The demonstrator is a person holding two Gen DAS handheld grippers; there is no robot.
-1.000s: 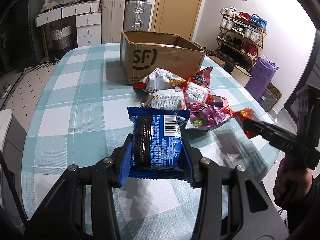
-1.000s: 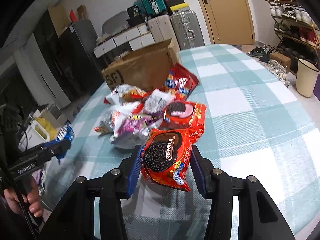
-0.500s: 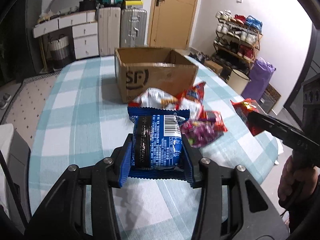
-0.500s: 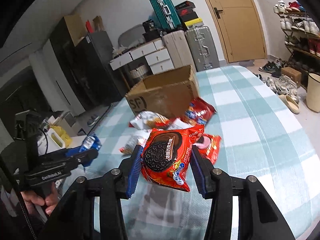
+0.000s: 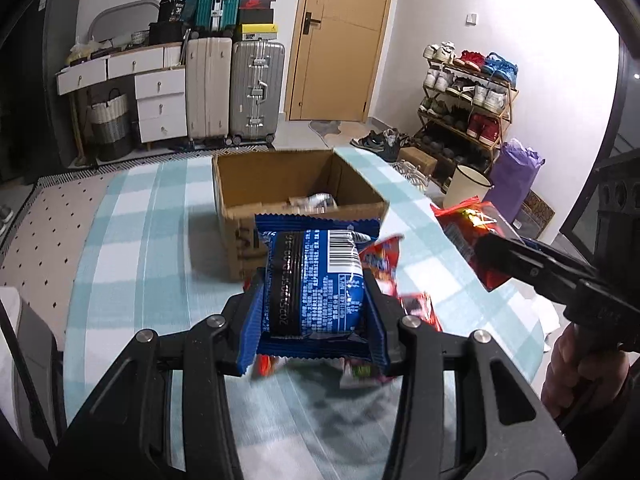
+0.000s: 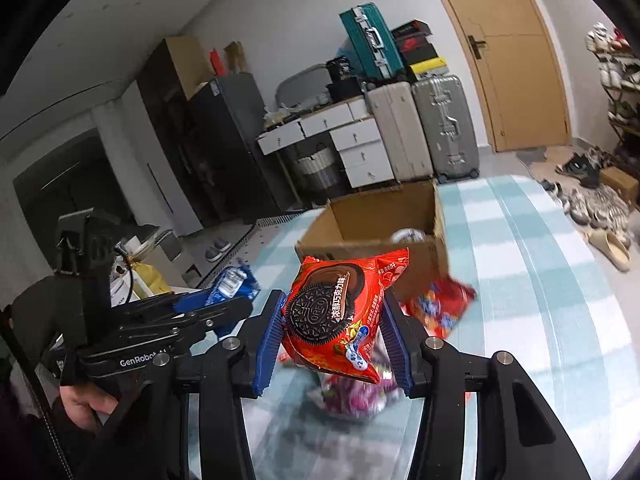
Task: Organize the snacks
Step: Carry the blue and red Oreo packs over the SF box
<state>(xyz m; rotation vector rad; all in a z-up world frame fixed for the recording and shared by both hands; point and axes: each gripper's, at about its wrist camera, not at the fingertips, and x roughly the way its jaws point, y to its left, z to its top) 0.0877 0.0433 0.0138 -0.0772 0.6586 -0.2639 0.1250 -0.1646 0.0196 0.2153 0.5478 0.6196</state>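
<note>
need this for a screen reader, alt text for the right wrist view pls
The right gripper holds a red cookie pack above a checked table, facing an open cardboard box. The left gripper holds a blue pack.

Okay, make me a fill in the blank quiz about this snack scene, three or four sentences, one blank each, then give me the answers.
1. The left gripper is shut on a snack pack whose wrapper is ____.
2. The right gripper is shut on a red pack printed with a round, dark ____.
3. Beyond both held packs stands an open ____ box on the table.
4. The tablecloth has a white and light blue ____ pattern.

Missing words: blue; cookie; cardboard; checked
</note>
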